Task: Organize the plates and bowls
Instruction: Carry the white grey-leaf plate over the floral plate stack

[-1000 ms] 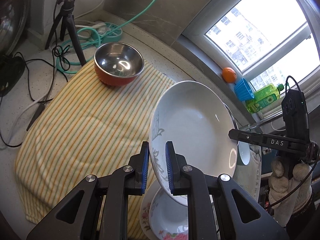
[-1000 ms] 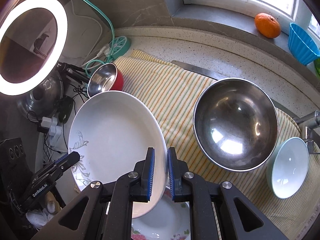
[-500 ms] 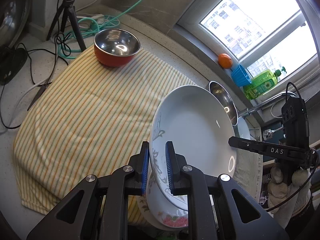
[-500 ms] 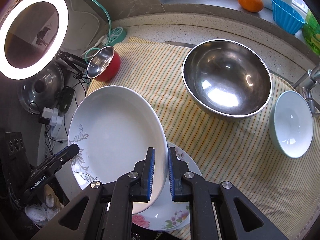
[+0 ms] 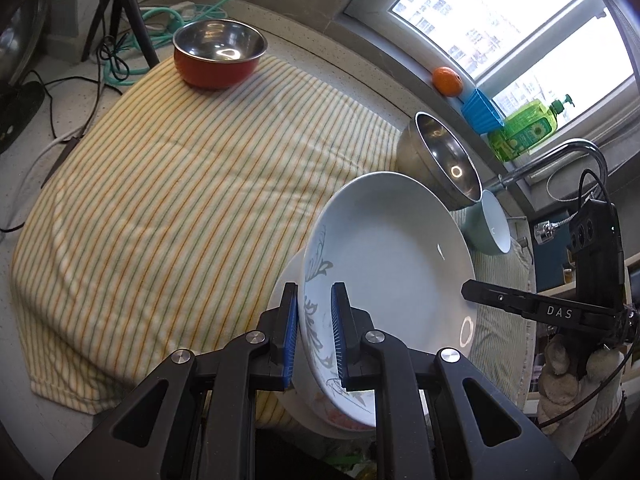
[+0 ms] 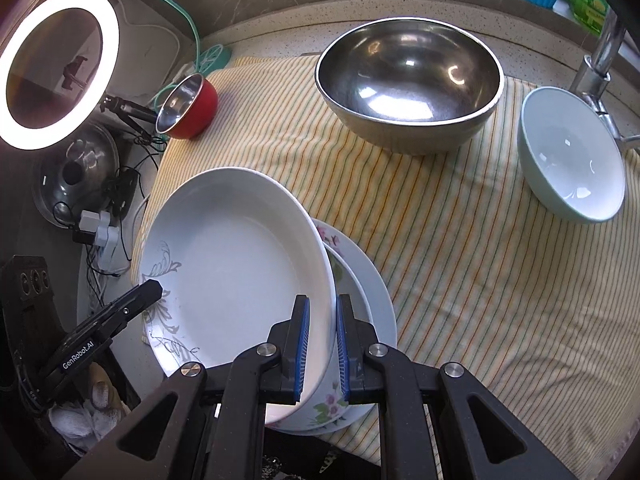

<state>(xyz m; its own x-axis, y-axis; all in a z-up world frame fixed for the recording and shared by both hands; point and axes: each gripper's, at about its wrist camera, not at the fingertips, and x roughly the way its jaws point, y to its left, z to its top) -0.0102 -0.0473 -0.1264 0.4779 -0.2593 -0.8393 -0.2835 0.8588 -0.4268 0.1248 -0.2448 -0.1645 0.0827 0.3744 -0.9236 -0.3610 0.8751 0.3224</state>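
A deep white plate with a grey leaf pattern [image 5: 384, 264] [image 6: 236, 268] is held by both grippers, one on each rim. My left gripper [image 5: 314, 334] is shut on its patterned edge. My right gripper [image 6: 322, 346] is shut on the opposite edge. The plate is tilted and sits low over a floral plate [image 6: 340, 276] stacked on a plain white plate [image 6: 380, 300] at the near edge of the striped cloth [image 6: 460, 240]. A large steel bowl [image 6: 408, 80], a pale blue bowl [image 6: 572, 160] and a small red bowl [image 5: 220, 52] [image 6: 188, 106] stand on the cloth.
A ring light on a tripod [image 6: 56, 68], cables and a power strip [image 5: 100, 64] lie at the left. A tap [image 6: 600, 60] stands at the right. An orange [image 5: 447, 80], a blue cup [image 5: 480, 110] and a green soap bottle [image 5: 524, 128] sit on the window sill.
Both grippers have carried the leaf-pattern plate down and toward the near edge, so it now sits low over the stacked plates. Both stay shut on it.
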